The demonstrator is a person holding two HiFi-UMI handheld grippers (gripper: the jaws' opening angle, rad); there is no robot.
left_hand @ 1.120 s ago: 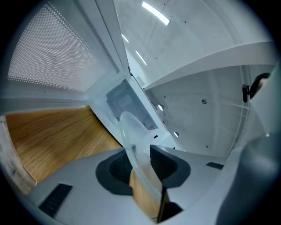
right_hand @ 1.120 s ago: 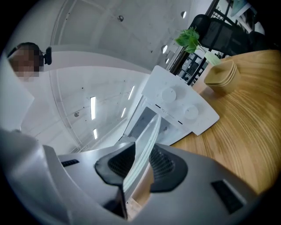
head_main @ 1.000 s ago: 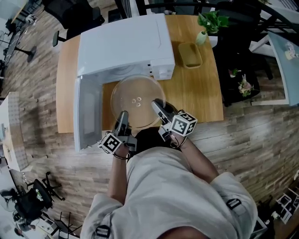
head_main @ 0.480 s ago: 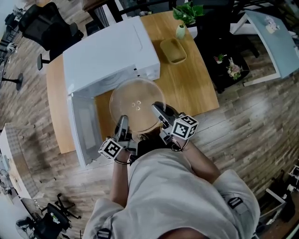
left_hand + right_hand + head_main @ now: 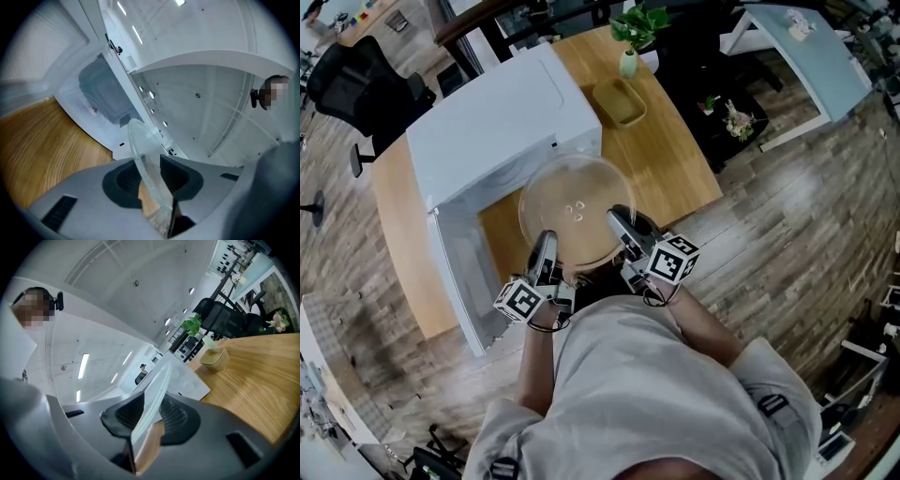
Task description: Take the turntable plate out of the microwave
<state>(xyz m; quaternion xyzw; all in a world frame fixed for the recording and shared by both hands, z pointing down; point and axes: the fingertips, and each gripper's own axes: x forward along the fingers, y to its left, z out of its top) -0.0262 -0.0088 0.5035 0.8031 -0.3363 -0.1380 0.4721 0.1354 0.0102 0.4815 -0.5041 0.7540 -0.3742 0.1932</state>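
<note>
My left gripper (image 5: 546,244) and right gripper (image 5: 622,219) each pinch the near rim of the plate (image 5: 575,208); over the last second I've swung round with it; its far edge hangs just before the open microwave (image 5: 497,127); removal looks nearly done.

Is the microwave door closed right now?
No, the microwave door stands swung open, to the left of the turntable plate.

The round clear-glass turntable plate (image 5: 574,214), its near rim pinched in the left gripper (image 5: 546,246) and right gripper (image 5: 621,223), hangs roughly level above the bench (image 5: 670,164) just before the white, open-doored microwave (image 5: 492,122).
</note>
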